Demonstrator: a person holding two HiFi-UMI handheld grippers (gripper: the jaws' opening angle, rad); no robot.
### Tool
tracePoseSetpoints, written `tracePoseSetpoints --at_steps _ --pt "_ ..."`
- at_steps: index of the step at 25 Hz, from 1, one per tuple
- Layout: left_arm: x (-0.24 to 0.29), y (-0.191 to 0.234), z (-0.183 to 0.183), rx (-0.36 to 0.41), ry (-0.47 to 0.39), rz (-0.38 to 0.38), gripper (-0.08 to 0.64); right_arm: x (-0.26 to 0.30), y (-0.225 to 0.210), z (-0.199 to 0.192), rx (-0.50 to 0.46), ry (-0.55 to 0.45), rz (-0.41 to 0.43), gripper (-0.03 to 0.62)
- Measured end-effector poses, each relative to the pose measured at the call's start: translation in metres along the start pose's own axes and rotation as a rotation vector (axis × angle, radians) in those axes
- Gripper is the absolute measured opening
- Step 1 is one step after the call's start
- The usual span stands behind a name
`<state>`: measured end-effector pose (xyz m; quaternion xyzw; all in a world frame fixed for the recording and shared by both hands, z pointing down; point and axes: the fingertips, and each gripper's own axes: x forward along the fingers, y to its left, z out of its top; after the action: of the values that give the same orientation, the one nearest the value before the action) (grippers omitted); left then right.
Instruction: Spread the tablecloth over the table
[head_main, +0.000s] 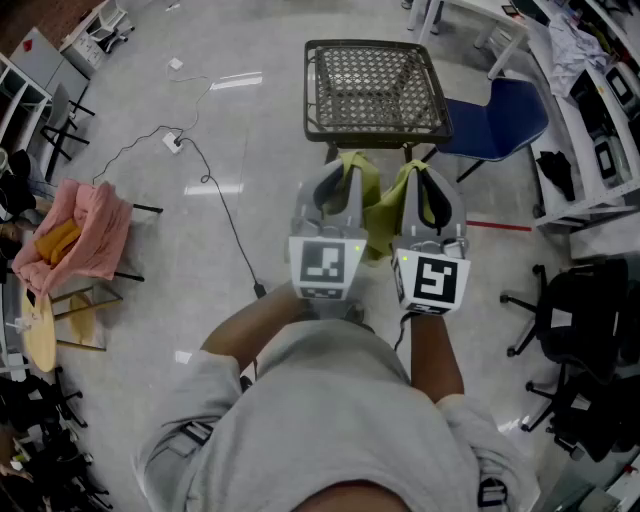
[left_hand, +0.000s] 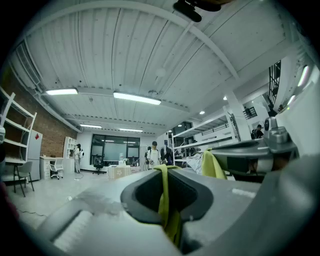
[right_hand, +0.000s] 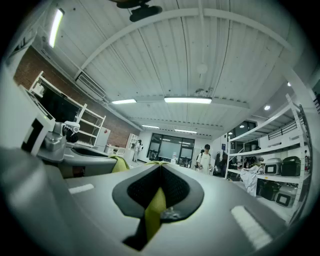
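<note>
A yellow-green tablecloth (head_main: 384, 208) hangs bunched between my two grippers, which I hold side by side and level in front of my chest. My left gripper (head_main: 338, 168) is shut on one edge of the tablecloth (left_hand: 165, 200), a strip of it pinched between the jaws. My right gripper (head_main: 426, 172) is shut on another edge of the tablecloth (right_hand: 155, 209). The table (head_main: 375, 88), a dark metal frame with a mesh top, stands bare on the floor just beyond the grippers. In the left gripper view the right gripper (left_hand: 252, 156) shows at the right with cloth in it.
A blue chair (head_main: 500, 115) stands right of the table. A pink cloth (head_main: 88, 235) drapes a stand at the left. A black cable (head_main: 215, 190) runs across the floor. Black office chairs (head_main: 585, 320) and desks line the right side. People stand far off (right_hand: 206, 156).
</note>
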<state>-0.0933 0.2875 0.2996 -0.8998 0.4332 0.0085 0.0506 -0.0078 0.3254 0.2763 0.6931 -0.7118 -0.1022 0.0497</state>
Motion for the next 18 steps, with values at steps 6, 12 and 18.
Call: tracePoseSetpoints --at_steps 6,12,18 --pt "0.002 -0.016 -0.006 -0.007 0.015 0.008 0.028 -0.006 -0.007 -0.013 0.016 0.022 0.04 0.009" --pt "0.005 -0.025 -0.022 -0.016 0.053 0.05 0.028 0.0 -0.008 -0.026 -0.003 0.015 0.123 0.009" --pt "-0.002 -0.02 -0.043 -0.018 0.092 0.142 0.028 0.004 -0.001 -0.047 0.007 0.026 0.222 0.009"
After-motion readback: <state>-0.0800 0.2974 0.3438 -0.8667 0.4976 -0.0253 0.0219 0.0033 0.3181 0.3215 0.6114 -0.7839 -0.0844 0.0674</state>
